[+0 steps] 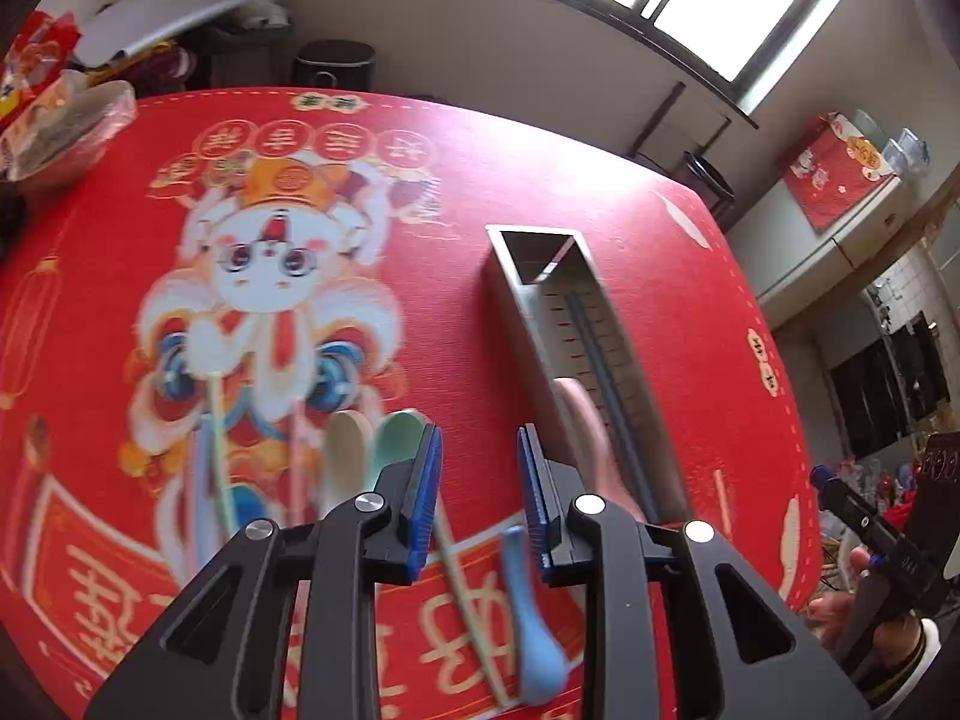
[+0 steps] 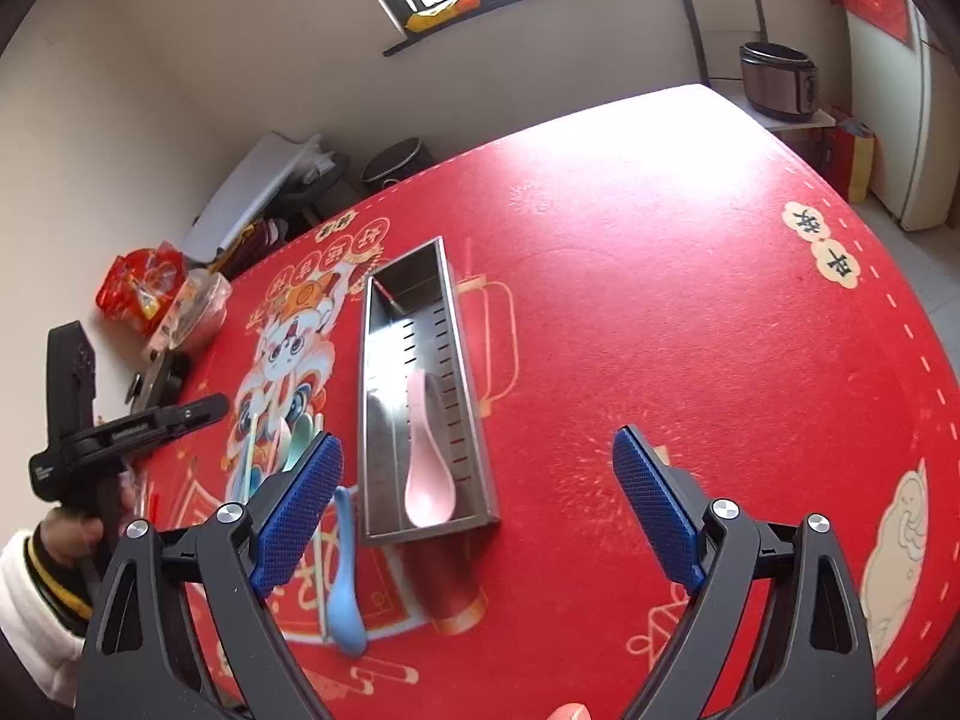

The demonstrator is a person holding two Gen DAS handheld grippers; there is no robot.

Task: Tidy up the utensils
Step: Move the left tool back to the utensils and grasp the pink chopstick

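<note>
On the red printed tablecloth (image 2: 660,276) the metal utensil tray (image 2: 384,504) lies lengthwise away from you, with a pink spoon (image 2: 423,480) already resting in its near end, bowl toward you. Just beside the tray's left wall the blue spoon (image 2: 347,594) lies on the cloth, and further left sit a green spoon (image 1: 403,435) and a pale one (image 1: 350,441) with some thin sticks — chopsticks, most likely. Your left gripper (image 1: 480,480) hangs over them with its jaws a little apart and nothing between the pads; your right gripper (image 2: 477,510) stands wide open and empty over the tray's near end.

These spoons look like light, rigid plastic with a smooth finish, so expect them to slip — pinch the blue one across its handle near the middle, not on the rounded bowl.

The left view is motion-blurred, so the sticks' count and ends are unclear. The gripper body covers the green spoon's handle, and something thin and red-tipped at the tray's far end is hard to identify.
</note>
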